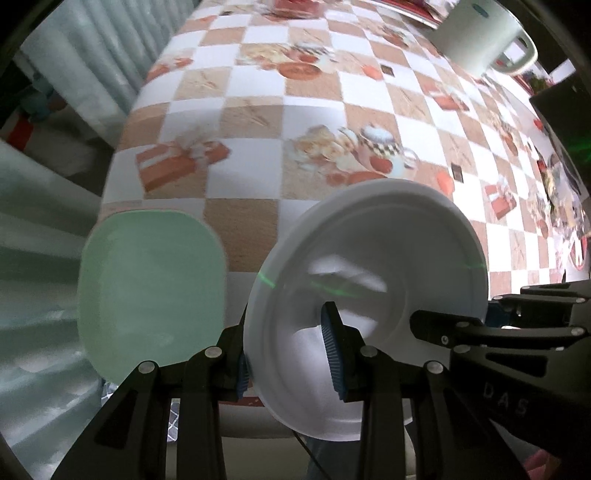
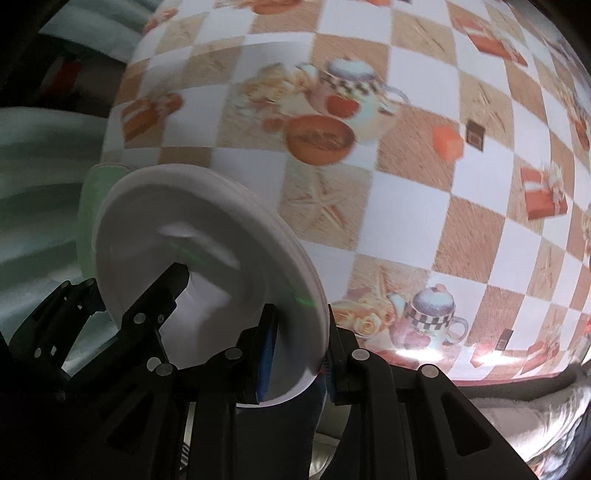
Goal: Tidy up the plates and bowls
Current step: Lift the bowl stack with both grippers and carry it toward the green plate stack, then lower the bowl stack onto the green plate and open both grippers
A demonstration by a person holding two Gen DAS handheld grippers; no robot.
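A stack of white plates (image 1: 369, 266) is held on edge above the checkered table, gripped from both sides. My left gripper (image 1: 288, 354) is shut on the stack's near rim, one blue pad inside the dish and one behind it. My right gripper (image 2: 295, 354) is shut on the opposite rim of the same stack (image 2: 207, 243); its black fingers also show in the left wrist view (image 1: 450, 332). A pale green plate (image 1: 151, 291) lies flat on the table's near left corner, just left of the stack; in the right wrist view only a sliver of it (image 2: 92, 195) shows behind the stack.
The table (image 1: 258, 110) has a checkered cloth printed with teapots and gift boxes. A white mug (image 1: 480, 33) stands at the far right. Clutter lies along the right edge (image 1: 561, 192). The table's left edge drops off to a curtain and floor.
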